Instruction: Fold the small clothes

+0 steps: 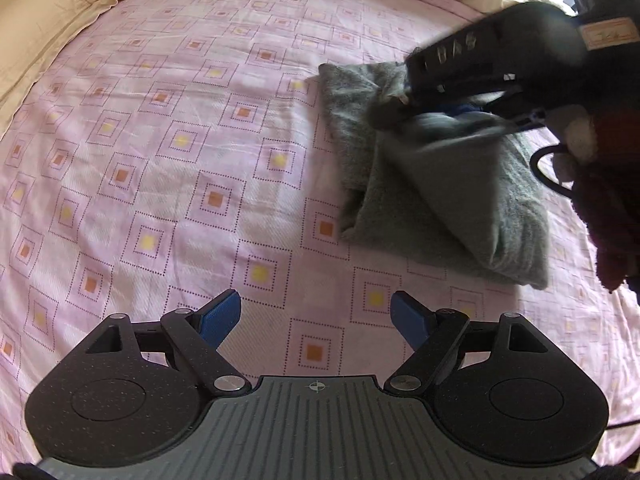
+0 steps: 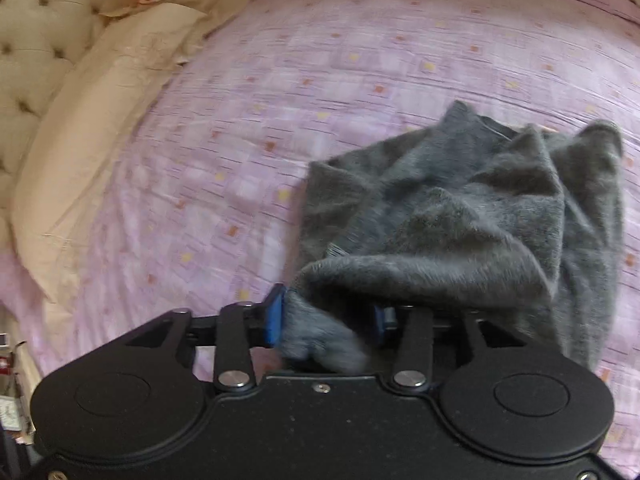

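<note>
A fuzzy grey garment [image 1: 460, 208] lies partly folded on the pink patterned bed sheet [image 1: 160, 160], to the right of centre in the left wrist view. My right gripper [image 1: 402, 100] reaches in from the upper right, lifting one edge of the cloth into a tent. In the right wrist view that gripper [image 2: 328, 320] is shut on a bunched edge of the grey garment [image 2: 460, 208], which drapes away to the right. My left gripper [image 1: 316, 316] hovers over bare sheet in front of the garment, open and holding nothing.
A beige pillow [image 1: 48, 20] lies along the left side of the bed, also the beige pillow [image 2: 100, 120] below a tufted headboard [image 2: 32, 60]. A dark red fuzzy sleeve [image 1: 612, 220] and a black cable [image 1: 540, 168] are at the right edge.
</note>
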The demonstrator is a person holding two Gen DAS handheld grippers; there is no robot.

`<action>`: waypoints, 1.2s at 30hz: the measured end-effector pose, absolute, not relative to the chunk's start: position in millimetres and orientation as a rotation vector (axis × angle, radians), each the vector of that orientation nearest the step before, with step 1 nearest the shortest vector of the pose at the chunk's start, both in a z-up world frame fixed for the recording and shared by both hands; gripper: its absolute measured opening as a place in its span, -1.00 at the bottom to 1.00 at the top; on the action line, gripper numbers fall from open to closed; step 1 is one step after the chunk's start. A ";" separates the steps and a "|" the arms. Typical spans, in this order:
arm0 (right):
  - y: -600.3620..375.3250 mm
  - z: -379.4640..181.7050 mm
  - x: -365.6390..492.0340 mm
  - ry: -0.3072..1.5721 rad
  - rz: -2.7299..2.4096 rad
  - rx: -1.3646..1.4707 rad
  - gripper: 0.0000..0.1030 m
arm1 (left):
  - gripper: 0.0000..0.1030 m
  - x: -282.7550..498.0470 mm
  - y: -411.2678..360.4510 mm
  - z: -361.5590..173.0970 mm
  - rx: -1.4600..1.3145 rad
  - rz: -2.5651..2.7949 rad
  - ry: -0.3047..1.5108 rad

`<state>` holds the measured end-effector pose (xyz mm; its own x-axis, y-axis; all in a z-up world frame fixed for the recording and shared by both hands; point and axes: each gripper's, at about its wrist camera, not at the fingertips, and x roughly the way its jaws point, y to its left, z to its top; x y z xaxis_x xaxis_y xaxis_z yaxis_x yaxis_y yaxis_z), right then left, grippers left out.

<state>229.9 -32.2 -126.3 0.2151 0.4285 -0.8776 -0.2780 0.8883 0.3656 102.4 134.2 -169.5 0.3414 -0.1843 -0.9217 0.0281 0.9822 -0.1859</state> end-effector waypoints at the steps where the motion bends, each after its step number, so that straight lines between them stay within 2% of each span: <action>1: -32.2 -120.8 228.4 1.240 0.524 0.158 0.10 | 0.57 102.7 133.5 -168.3 -0.144 -0.145 1.212; 9: -79.6 -71.8 219.1 1.079 0.527 0.238 0.21 | 0.57 114.3 114.6 -142.4 -0.111 -0.254 1.131; 17: -138.7 -82.2 211.7 1.090 0.339 0.199 0.22 | 0.57 139.4 74.0 -115.6 -0.058 -0.363 0.967; 22: -153.8 -97.8 213.5 1.114 0.302 0.205 0.22 | 0.57 158.9 57.9 -138.9 -0.048 -0.373 0.949; 27: -155.3 -107.8 218.3 1.116 0.317 0.205 0.22 | 0.59 172.0 58.7 -187.1 0.002 -0.349 1.101; 30: -151.1 -109.2 228.6 1.095 0.348 0.218 0.24 | 0.60 167.3 60.8 -186.0 0.013 -0.364 1.078; 32: -146.2 -112.7 239.2 1.091 0.375 0.226 0.36 | 0.61 166.4 60.7 -185.4 0.015 -0.368 1.077; 36: -140.9 -132.4 270.4 1.138 0.368 0.195 0.37 | 0.63 165.8 59.0 -186.4 0.015 -0.366 1.078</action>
